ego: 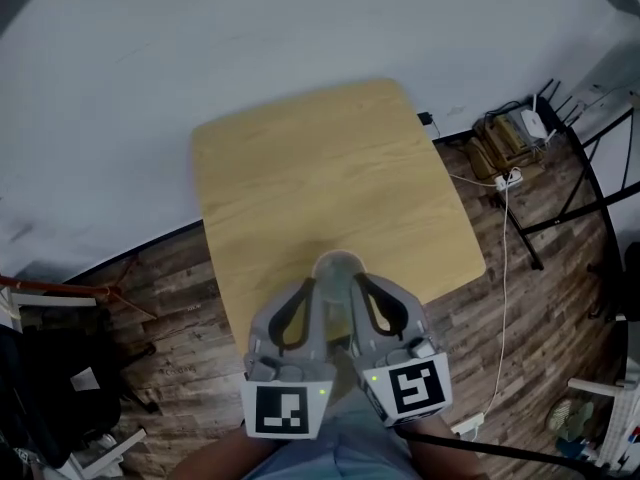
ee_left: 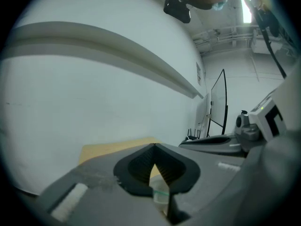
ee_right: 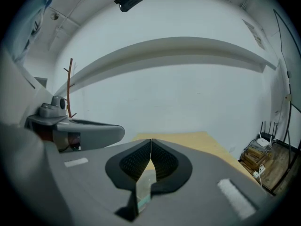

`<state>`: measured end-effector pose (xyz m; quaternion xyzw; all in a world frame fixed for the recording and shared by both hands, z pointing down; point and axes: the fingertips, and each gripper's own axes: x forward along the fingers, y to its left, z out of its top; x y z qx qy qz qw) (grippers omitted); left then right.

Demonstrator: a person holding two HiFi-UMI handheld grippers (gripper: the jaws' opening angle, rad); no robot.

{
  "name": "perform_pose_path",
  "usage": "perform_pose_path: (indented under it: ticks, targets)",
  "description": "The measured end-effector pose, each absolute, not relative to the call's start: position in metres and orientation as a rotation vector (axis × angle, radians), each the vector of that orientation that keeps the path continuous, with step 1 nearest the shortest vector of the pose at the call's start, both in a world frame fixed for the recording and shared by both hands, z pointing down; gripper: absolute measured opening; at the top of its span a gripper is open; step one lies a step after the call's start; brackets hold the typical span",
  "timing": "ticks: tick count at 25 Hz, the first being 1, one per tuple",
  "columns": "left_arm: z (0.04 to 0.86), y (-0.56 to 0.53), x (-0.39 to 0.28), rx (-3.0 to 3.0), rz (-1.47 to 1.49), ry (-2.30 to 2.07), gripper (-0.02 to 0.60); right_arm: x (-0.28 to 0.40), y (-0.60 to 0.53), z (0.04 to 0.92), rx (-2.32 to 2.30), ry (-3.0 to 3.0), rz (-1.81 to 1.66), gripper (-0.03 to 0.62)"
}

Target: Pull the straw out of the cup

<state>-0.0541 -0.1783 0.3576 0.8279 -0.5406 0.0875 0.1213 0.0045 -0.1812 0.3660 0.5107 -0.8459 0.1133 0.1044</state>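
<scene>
A clear plastic cup [ego: 336, 266] stands near the front edge of the light wooden table [ego: 300, 158]. My left gripper [ego: 307, 286] and right gripper [ego: 359, 280] hover side by side just in front of it, one at each side of the cup. Both have their jaws together with nothing between them. In the left gripper view the cup [ee_left: 160, 195] shows low behind the left gripper [ee_left: 154, 146], with a thin green streak in it. The right gripper view shows the cup [ee_right: 145, 186] below the right gripper [ee_right: 150, 141]. The straw is not clearly visible in the head view.
A white wall runs behind the table. At the right, on the wood floor, are a box with a router and cables [ego: 515, 133] and a black metal frame [ego: 590, 188]. A dark bag [ego: 60, 378] lies at the left.
</scene>
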Motion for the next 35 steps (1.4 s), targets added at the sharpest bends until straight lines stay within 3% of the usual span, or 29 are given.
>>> perform_pose_path:
  ticks: [11, 22, 32, 35]
  targets:
    - [0.423, -0.163, -0.059, 2.338, 0.365, -1.434, 0.020, 0.005, -0.155, 0.425, 1.528, -2.359, 0.460, 0.152]
    - [0.459, -0.143, -0.059, 2.306, 0.454, -1.359, 0.020, 0.010, -0.139, 0.466, 1.550, -2.263, 0.564, 0.150]
    - [0.463, -0.143, -0.062, 2.280, 0.454, -1.366, 0.020, 0.011, -0.141, 0.474, 1.584, -2.250, 0.569, 0.104]
    - [0.466, -0.142, -0.064, 2.275, 0.465, -1.362, 0.020, 0.014, -0.138, 0.481, 1.586, -2.216, 0.580, 0.064]
